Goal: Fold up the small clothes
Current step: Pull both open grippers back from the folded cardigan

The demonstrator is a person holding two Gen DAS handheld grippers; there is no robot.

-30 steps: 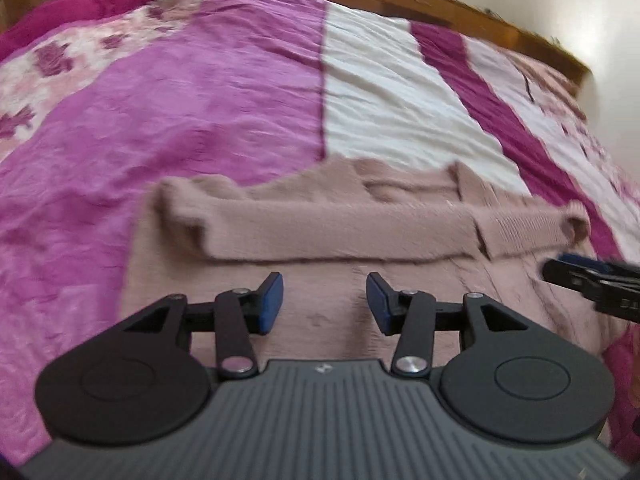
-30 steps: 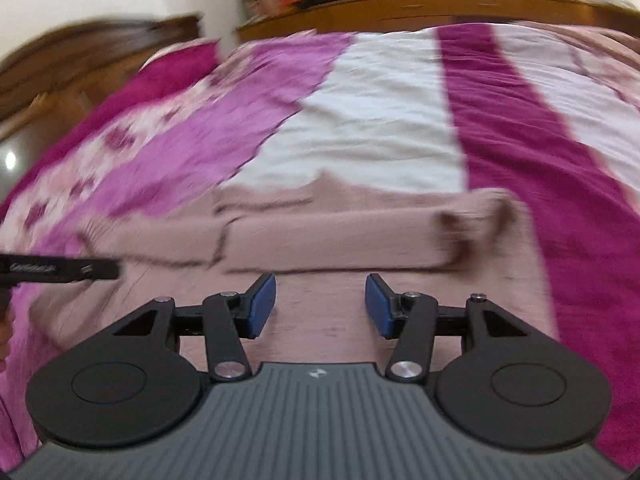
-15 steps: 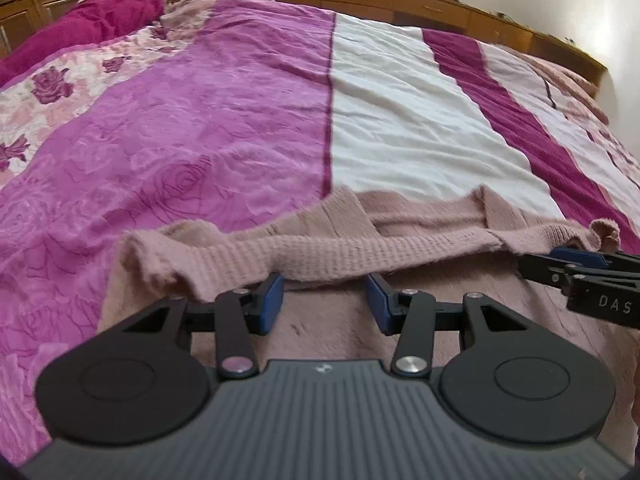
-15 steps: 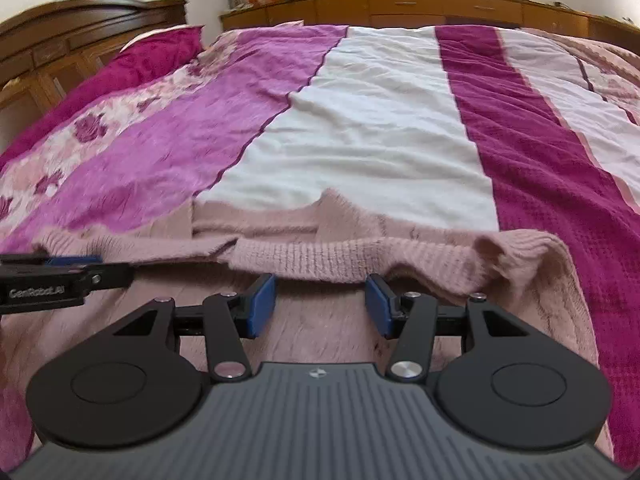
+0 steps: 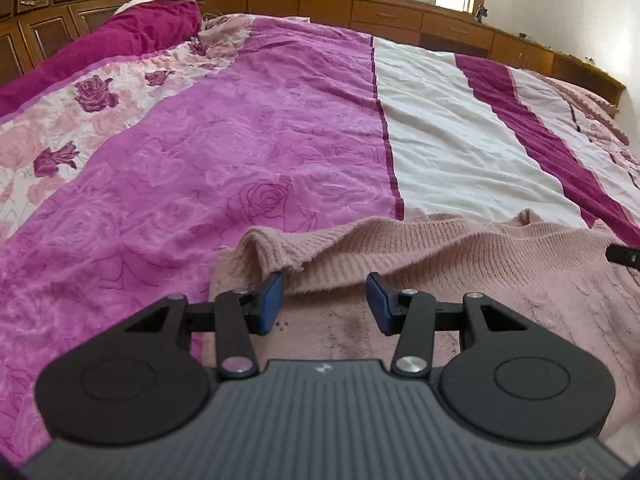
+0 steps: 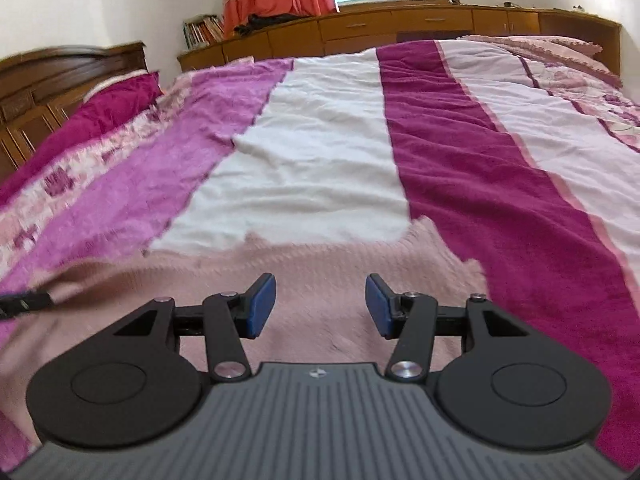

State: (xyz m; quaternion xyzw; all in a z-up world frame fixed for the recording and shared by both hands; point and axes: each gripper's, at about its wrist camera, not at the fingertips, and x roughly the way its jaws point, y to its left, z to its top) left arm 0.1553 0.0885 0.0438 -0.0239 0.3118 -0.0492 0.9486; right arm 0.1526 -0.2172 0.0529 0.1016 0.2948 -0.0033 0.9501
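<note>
Lying flat on the bed w/ the striped pink, white and magenta floral bedspread (image 5: 304, 128), the dusty-pink knitted sweater (image 5: 460, 264) sat at the near edge, its folded sleeve forming a raised ridge across the body. The left gripper (image 5: 324, 304) hovered low over the garment's left part, jaws wide apart, nothing held; the left blue pad sat just beside the sleeve's hanging hem, probably lined up to catch that edge for the next fold. The right gripper (image 6: 322, 306) hung over the sweater's right half, jaws equally spread and empty, approx. level w/ the knit. The right view was blurred, so whether its pads touched the fabric couldn't be told. Each tool's tip peeked into the other's view at the frame edge, i.e. both flanked the garment, likely so the two sides could be lifted together.
</note>
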